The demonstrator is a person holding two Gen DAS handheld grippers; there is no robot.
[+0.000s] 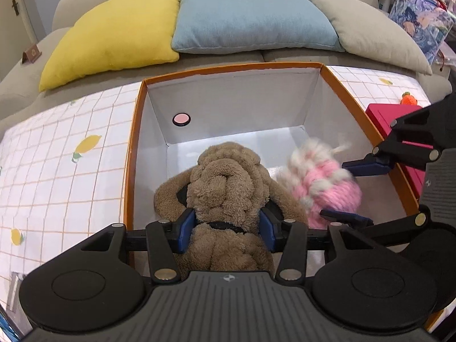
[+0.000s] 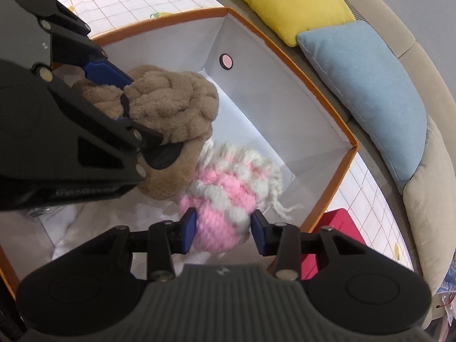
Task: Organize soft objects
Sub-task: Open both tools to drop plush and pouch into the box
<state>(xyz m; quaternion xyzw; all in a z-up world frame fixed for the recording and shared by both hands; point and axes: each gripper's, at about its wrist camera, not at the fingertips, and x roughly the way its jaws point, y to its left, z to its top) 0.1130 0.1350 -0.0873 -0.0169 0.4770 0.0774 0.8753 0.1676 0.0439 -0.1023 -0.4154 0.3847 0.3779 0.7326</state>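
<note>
Both tongs are down inside the orange-rimmed box, each pinching 1 soft item

Left tongs: blue pads pressed into either side of the brown plush toy, fabric bulging out between them. The toy sits in the near-left part of the box, over the white floor; cannot tell whether it touches bottom. A black strap or collar crosses it at pad level.

Right tongs: pads clamped on the pink-and-white yarn ball, its white fringe trailing toward the far box wall. The ball hangs just beside the brown toy, on its right in the left wrist view, where the 2 look to be touching. The ball is motion-blurred in both views.

Box interior is white, with a round pink-centred eyelet on the far-left wall. Crumpled white paper lies on the floor near the right tongs.

The box sits on a counter covered with a white grid cloth with lemon print. A red box lies just outside its right wall, with a small orange knitted item beyond that.

Behind: a beige sofa with 3 cushions in a row, yellow, blue and beige
</note>
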